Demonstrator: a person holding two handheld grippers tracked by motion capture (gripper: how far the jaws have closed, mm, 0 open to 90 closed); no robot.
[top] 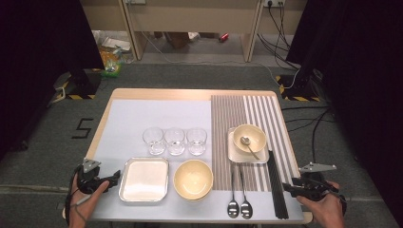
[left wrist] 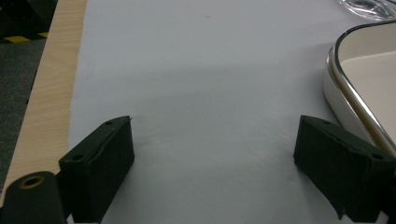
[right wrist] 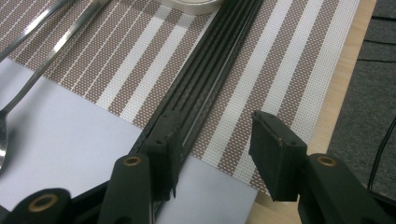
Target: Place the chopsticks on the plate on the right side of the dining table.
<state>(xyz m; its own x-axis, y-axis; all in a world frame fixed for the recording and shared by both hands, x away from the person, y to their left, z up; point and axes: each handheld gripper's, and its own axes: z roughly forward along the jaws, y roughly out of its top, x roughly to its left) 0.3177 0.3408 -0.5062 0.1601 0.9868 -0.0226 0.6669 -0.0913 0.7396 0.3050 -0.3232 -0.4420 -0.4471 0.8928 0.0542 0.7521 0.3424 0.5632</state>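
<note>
Table [top: 142,95] with pale sheet and striped mat [top: 228,114], grey floor around

My right gripper [right wrist: 215,144] is open over the black chopsticks [right wrist: 205,88]; my left gripper [left wrist: 212,154], open, sits just beside the metal tray [left wrist: 345,88]

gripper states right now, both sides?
Left gripper: open, holding nothing, over the white mat beside the tray.
Right gripper: open, holding nothing, one jaw over the black chopsticks.

Lab, black curtains [top: 43,52], floor cables [top: 285,42]
</note>
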